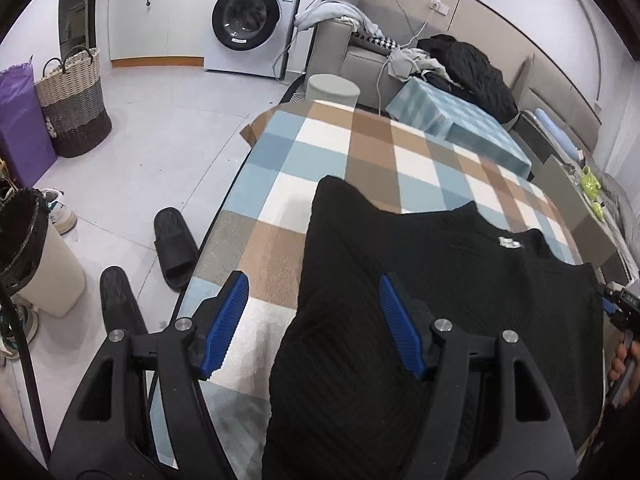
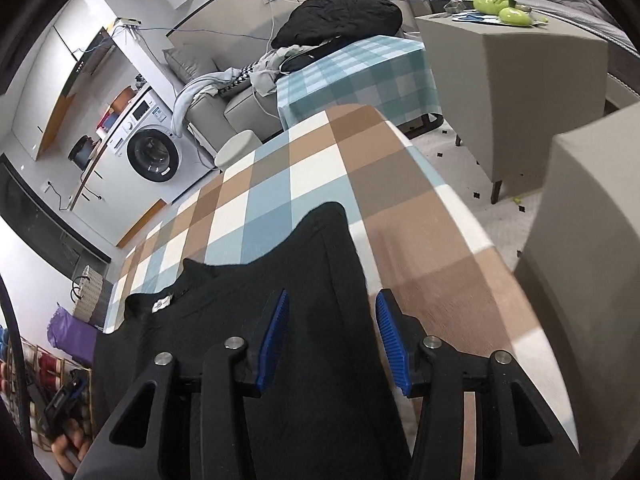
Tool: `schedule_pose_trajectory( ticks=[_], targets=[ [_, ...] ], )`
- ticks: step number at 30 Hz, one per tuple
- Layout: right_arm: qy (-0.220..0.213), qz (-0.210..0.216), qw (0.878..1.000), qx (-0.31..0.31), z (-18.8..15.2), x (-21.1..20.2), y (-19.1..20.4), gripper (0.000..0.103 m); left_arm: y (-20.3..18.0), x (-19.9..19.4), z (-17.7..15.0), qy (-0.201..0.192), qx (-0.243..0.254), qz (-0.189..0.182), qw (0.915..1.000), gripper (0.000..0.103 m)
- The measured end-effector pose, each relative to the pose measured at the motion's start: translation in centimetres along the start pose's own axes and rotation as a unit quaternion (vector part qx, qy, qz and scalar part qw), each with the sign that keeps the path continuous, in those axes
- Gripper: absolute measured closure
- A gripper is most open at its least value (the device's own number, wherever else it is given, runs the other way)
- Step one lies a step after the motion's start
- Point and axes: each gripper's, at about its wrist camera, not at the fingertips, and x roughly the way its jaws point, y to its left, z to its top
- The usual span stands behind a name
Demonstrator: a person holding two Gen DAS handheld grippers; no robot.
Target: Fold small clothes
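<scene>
Black knit top lies flat on the checked cloth over the bench, neck label up, both sleeves spread away toward the far end, probably laid out for the first fold. Left side: left gripper hovers above the left sleeve, jaws well apart, one pad over bare cloth, the other over the knit, nothing gripped. The left bench edge runs just beside that sleeve, with floor, slippers and a bin below, so little slack there. Middle: the far half of the bench is bare, plenty of room to drag or flip fabric. Right side: right gripper straddles the right sleeve, jaws partly open, not pinching it. The right bench edge is close, with a grey box just beyond, so swing room is tighter.
</scene>
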Motion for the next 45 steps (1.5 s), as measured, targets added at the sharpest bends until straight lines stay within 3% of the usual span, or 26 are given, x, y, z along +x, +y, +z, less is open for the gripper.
schedule_pose_trajectory(
  ticks=[5,7,8,10,14,15,18,23,26,28,30,36,43,45],
  targets=[
    [-0.031,-0.02,0.997,-0.063,0.4,0.2,1.8,0.093,0.4,0.3,-0.6,0.012,0.0,0.003,0.9999,0.038],
    [-0.07,-0.005,0.996,-0.053,0.5,-1.1,1.5,0.097,0.8,0.3,-0.8,0.013,-0.002,0.002,0.9999,0.038],
    [-0.084,-0.018,0.995,-0.048,0.6,-1.6,1.5,0.098,0.9,0.2,-0.9,0.014,-0.003,0.003,0.9999,0.038],
    [-0.097,-0.037,0.994,-0.036,0.8,-1.9,1.3,0.097,1.3,0.1,-1.3,0.018,-0.003,0.006,0.9998,0.038],
    [-0.049,-0.044,0.998,-0.023,1.0,-1.0,1.2,0.09,1.8,-1.2,-3.0,0.023,-0.002,0.005,0.9997,0.038],
    [-0.046,-0.038,0.998,-0.025,0.8,-1.3,1.2,0.087,2.0,-1.8,-3.9,0.024,0.0,0.006,0.9997,0.038],
    [-0.039,-0.002,0.999,-0.024,-0.7,-3.0,1.2,0.062,2.4,-3.0,-6.1,0.033,0.001,0.011,0.9994,0.038],
    [-0.015,0.026,0.998,-0.056,-4.8,-5.7,2.2,0.059,2.1,-4.9,-9.9,0.043,0.026,0.009,0.9987,0.038],
    [-0.005,0.03,0.997,-0.075,-7.3,-7.1,2.8,0.059,1.8,-5.7,-11.1,0.036,0.039,0.019,0.9984,0.055],
    [-0.002,0.035,0.996,-0.084,-8.4,-7.6,3.0,0.059,1.7,-6.1,-11.6,0.034,0.049,0.023,0.998,0.09],
    [-0.004,0.029,0.995,-0.093,-9.5,-8.2,3.3,0.059,1.8,-6.5,-12.0,0.034,0.044,-0.005,0.9984,0.1],
    [-0.003,0.021,0.996,-0.087,-11.0,-9.5,2.4,0.059,2.4,-10.0,-12.1,-0.016,0.026,-0.001,0.9995,0.101],
    [0.015,0.007,0.998,-0.061,-12.1,-10.4,-0.6,0.059,3.1,-10.7,-12.8,-0.005,0.018,-0.005,0.9998,0.1],
    [0.021,0.013,0.998,-0.05,-12.9,-11.4,-1.8,0.058,3.0,-11.0,-13.1,0.002,0.016,-0.005,0.9999,0.093]
  ],
)
